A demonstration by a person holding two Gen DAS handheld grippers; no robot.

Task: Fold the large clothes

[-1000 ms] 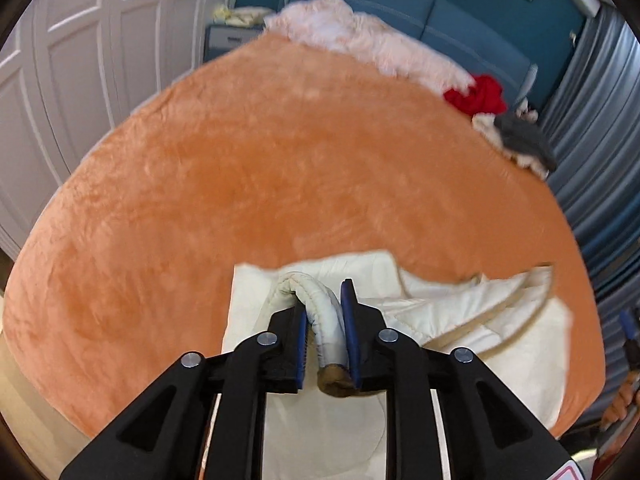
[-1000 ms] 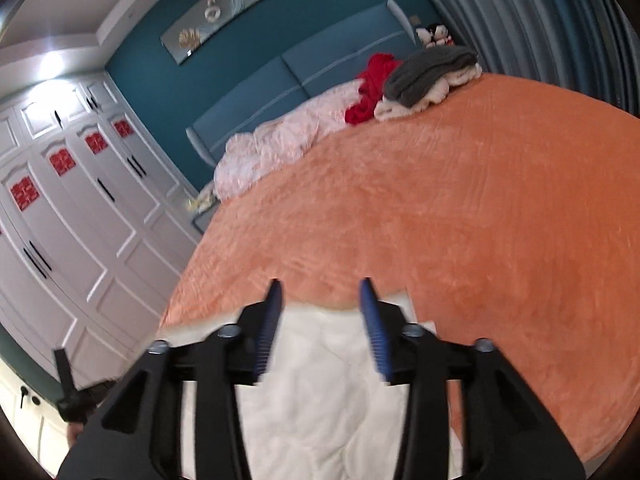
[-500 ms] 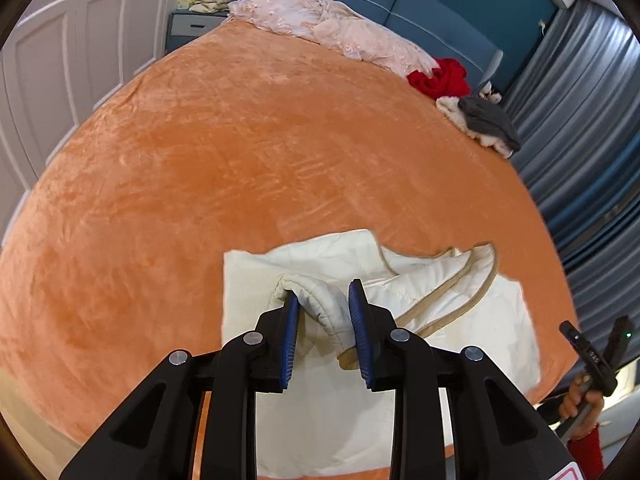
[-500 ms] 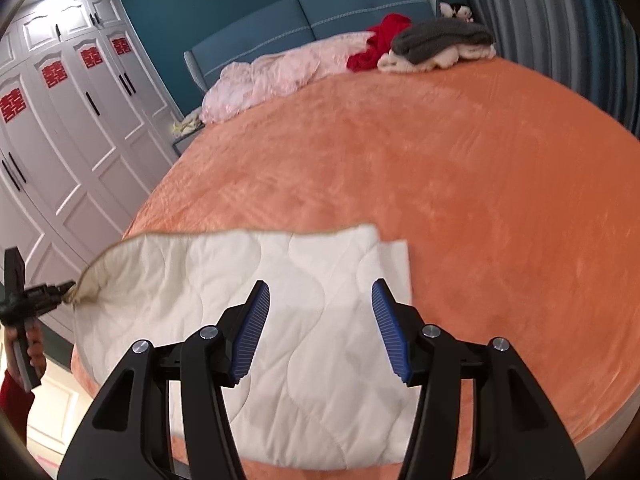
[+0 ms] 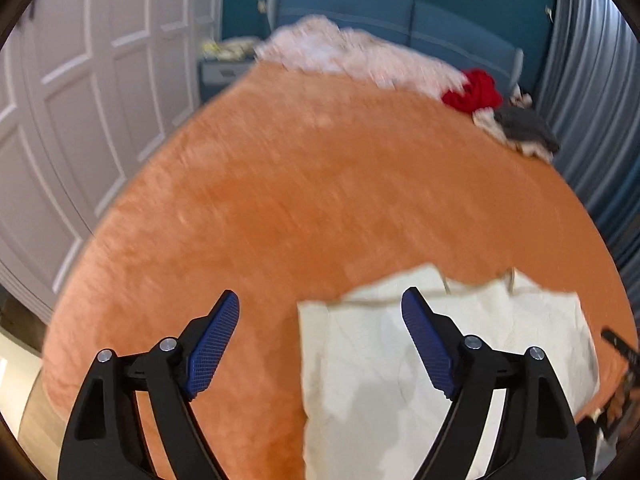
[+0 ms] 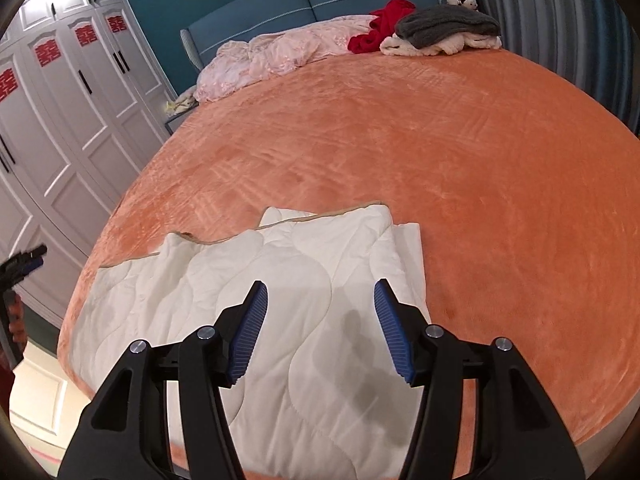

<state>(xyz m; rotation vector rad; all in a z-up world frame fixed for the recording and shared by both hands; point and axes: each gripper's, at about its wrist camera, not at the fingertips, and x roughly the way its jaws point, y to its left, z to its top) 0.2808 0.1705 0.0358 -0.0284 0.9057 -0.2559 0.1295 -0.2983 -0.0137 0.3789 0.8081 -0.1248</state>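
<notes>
Left wrist view: left tool [image 5: 320, 316] has just sprung wide, empty, beside the quilt [image 5: 440, 360] on the bed [image 5: 320, 180]. Right tool [image 6: 320, 304] has been widening, empty, above the quilt [image 6: 280, 280].

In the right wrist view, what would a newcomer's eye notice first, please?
First, the white quilted blanket, folded on the near part of the large orange bed cover, right under the open right gripper. Then the far end by the blue headboard: a crumpled pink bedspread, a red garment and a grey one on a pale pile. At the left stand white wardrobe doors with red emblems.
</notes>
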